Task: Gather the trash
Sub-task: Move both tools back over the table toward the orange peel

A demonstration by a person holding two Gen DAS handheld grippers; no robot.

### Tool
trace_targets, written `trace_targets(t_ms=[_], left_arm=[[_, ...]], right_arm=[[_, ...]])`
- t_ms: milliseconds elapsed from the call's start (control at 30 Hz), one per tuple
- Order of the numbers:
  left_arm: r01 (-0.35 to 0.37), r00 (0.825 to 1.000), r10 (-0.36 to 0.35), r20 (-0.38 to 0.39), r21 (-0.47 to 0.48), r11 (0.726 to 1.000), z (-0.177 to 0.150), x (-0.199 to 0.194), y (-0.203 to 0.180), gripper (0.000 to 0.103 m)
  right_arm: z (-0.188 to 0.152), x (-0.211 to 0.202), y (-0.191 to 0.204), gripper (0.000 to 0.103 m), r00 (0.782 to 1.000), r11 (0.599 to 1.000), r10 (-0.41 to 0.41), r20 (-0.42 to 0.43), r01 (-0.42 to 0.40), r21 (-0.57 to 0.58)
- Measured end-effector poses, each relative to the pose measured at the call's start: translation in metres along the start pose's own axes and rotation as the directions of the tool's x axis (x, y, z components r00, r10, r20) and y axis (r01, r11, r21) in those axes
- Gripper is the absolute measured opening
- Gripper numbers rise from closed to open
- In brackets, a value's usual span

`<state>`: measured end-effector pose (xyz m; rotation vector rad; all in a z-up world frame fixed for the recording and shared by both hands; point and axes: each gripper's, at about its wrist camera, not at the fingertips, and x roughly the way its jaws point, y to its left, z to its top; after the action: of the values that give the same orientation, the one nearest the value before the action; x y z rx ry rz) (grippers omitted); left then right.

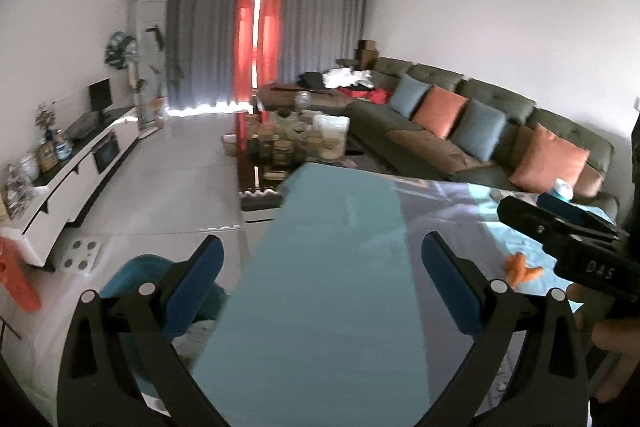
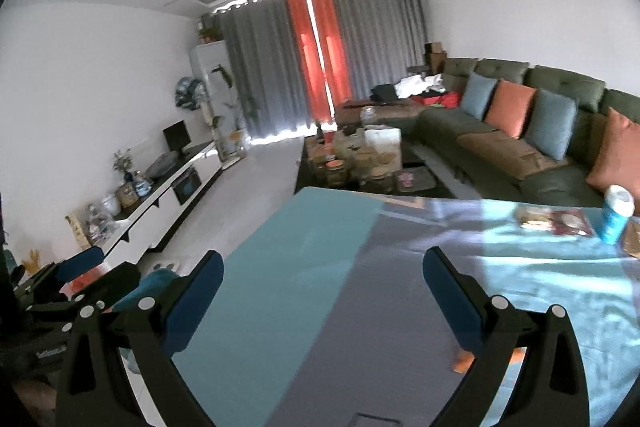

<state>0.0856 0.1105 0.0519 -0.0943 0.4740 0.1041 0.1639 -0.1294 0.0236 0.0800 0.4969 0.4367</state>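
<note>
My left gripper (image 1: pixel 323 267) is open and empty above the light blue table (image 1: pixel 320 287). An orange scrap of peel (image 1: pixel 522 267) lies on the table to its right, under my right gripper (image 1: pixel 560 211) as seen from the left wrist. My right gripper (image 2: pixel 323 283) is open and empty over the table (image 2: pixel 320 267); an orange scrap (image 2: pixel 464 365) shows just behind its right finger (image 2: pixel 452 291). A blue can (image 2: pixel 616 215) stands at the table's far right beside a red-and-white wrapper (image 2: pixel 554 221). A teal bin (image 1: pixel 132 279) sits on the floor left of the table.
A green sofa (image 2: pixel 500 131) with cushions runs along the right wall. A dark coffee table (image 2: pixel 360 159) crowded with jars stands beyond the table. A white TV cabinet (image 1: pixel 80 163) lines the left wall. My left gripper (image 2: pixel 76 267) shows at the right wrist view's left edge.
</note>
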Motion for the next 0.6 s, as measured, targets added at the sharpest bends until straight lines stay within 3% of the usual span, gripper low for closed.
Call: trace_targets(t_ms=[333, 600], left_arm=[[0.121, 0.992, -0.118, -0.038, 0.097, 0.988, -0.015, 0.028, -0.079, 0.098], [0.238, 0.97, -0.221, -0.101, 0.224, 0.945, -0.038, 0.068, -0.151, 0.098]], right_arm=[[-0.039, -0.053, -0.079, 0.096, 0.986, 0.983, -0.165, 0.008, 0.163, 0.084], [-0.068, -0.069, -0.125, 0.096, 0.971, 0.959, -0.238, -0.033, 0.24, 0.147]])
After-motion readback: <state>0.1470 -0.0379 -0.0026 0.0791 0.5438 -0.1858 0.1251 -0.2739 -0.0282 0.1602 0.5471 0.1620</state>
